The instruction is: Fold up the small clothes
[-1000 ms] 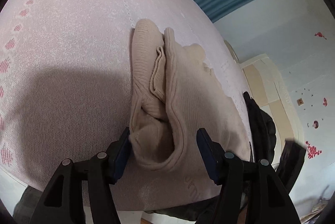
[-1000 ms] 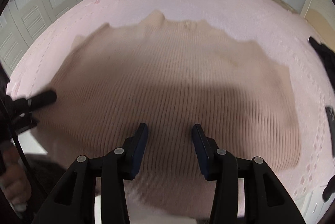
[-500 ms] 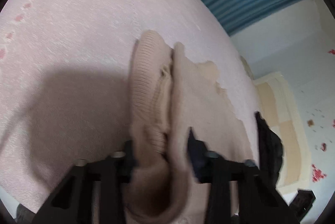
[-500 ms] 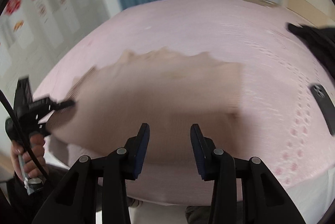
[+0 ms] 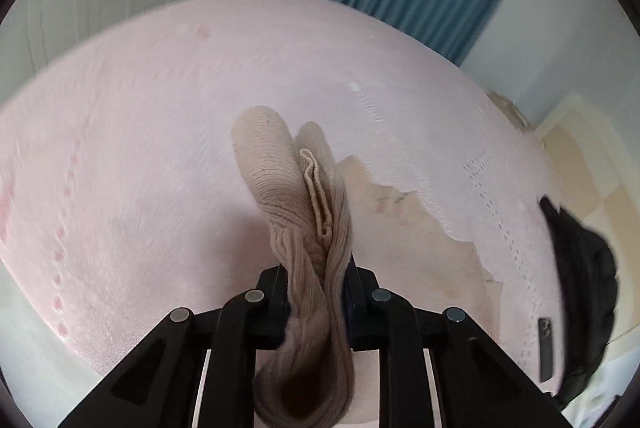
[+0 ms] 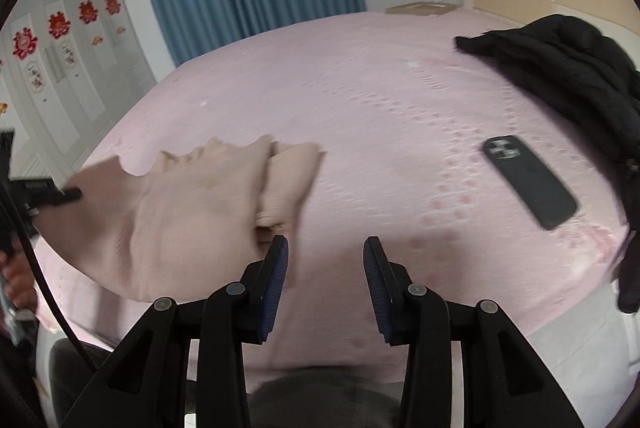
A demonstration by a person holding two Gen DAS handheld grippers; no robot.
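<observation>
Left hand-held gripper [image 5: 316, 292]: jaws pinched in tight on a bunched edge of the beige knit garment [image 5: 304, 212]. Fabric is gathered into a thick roll between the fingers, ribbed layers stacked, rest of it trailing ahead and to that gripper's right over the pink bed [image 5: 140, 148]. My read: the clamp sits on the doubled-up edge so several layers travel together when the fold is carried over.

From the right wrist view the garment [image 6: 192, 212] lies ahead-left of the right hand-held gripper [image 6: 324, 280], partly lifted on its left side where the left tool holds it, one flap already lying over toward the middle. Near corner just beside the right gripper's left finger [image 6: 276, 268]; can't tell if it's touching.

Right hand-held gripper: jaws wide apart, nothing between them, only bedsheet ahead. Judging by the pose, it's free to pin or catch the opposite edge next.

Ahead-right of the right gripper: black phone [image 6: 528, 180] flat on the bed, well apart from the garment. Farther right: black clothing [image 6: 560, 60] in a heap near the bed edge, out of the working area.

Fold looks mid-way; image is motion-blurred, so edge alignment can't be judged.

Risk: layers slipping out of the left pinch unevenly.
</observation>
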